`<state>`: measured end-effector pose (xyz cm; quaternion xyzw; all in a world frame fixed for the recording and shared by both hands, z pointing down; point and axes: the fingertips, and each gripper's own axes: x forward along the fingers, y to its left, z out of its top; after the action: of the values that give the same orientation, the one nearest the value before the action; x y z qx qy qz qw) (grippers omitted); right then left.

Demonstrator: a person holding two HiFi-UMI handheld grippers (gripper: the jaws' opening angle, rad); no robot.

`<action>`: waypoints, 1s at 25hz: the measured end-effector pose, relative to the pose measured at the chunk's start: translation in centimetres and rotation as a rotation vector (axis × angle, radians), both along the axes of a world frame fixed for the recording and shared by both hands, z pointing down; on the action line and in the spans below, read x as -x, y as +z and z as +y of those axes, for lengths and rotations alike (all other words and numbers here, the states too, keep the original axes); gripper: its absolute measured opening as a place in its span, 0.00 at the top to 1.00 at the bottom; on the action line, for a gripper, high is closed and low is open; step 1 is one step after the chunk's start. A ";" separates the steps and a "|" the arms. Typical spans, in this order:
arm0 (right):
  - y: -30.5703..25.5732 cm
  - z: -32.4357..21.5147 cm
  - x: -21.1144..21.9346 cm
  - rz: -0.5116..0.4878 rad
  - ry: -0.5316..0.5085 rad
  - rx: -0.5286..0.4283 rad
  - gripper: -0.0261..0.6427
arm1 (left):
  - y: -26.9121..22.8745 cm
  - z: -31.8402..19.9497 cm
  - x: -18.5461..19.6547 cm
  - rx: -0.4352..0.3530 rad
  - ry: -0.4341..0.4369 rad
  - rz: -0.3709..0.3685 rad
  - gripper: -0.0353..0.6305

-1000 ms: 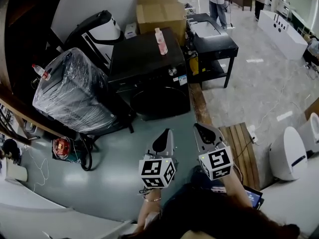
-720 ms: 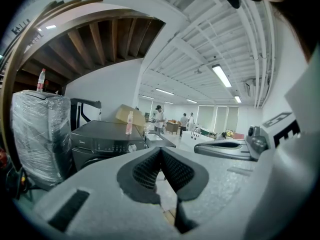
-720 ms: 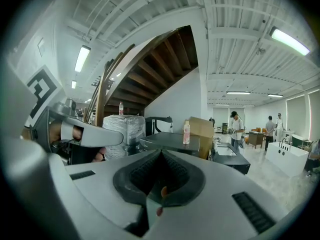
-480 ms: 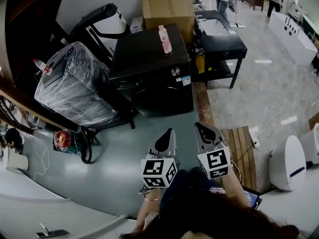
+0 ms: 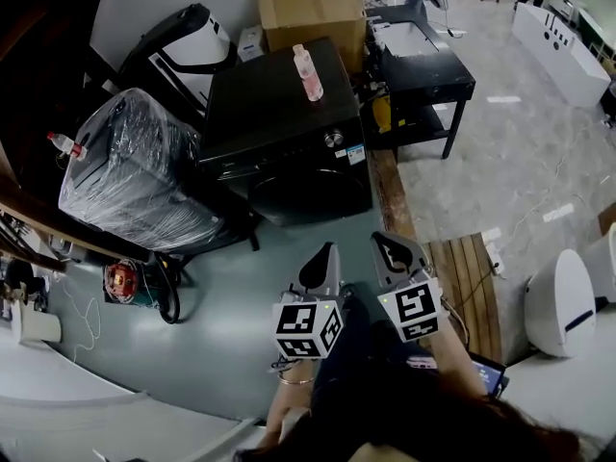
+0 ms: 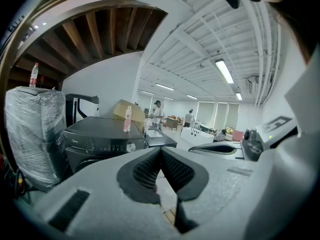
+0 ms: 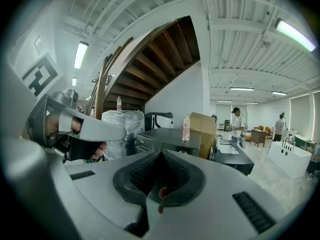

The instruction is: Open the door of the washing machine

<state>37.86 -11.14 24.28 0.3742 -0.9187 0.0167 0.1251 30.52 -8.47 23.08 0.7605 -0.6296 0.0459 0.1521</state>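
The black front-loading washing machine (image 5: 279, 114) stands ahead on the floor, its round door (image 5: 310, 192) closed and facing me. A pink bottle (image 5: 310, 73) stands on its top. My left gripper (image 5: 327, 252) and right gripper (image 5: 383, 244) are side by side in the air, well short of the door, both pointing at the machine. Each is shut with nothing between its jaws. The left gripper view has the left gripper (image 6: 161, 150) and the machine (image 6: 100, 139) at left. In the right gripper view, the right gripper (image 7: 161, 152) lies below the machine (image 7: 170, 138).
A plastic-wrapped appliance (image 5: 135, 171) with a bottle (image 5: 60, 143) on it stands left of the machine. A cardboard box (image 5: 308, 12) is behind, a black table (image 5: 423, 70) to the right. Wooden boards (image 5: 464, 277), a white tub (image 5: 556, 304) and an orange cable reel (image 5: 120, 279) lie nearby.
Both grippers have moved forward together toward the washing machine, which now sits a little closer in the head view. Both stay shut.
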 end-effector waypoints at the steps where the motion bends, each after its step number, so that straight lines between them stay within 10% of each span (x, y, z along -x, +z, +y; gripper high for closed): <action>1: 0.1 -0.6 0.3 0.001 0.003 0.003 0.96 | -0.1 -0.7 0.3 -0.003 0.003 0.000 0.93; 25: 2.4 -16.0 10.2 0.100 0.068 0.009 0.95 | 2.2 -16.9 9.2 0.020 0.156 0.045 0.93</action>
<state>27.62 -27.11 26.66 0.4052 -0.8979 0.0066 0.1720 21.35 -25.39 25.30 0.8065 -0.5644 0.0470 0.1697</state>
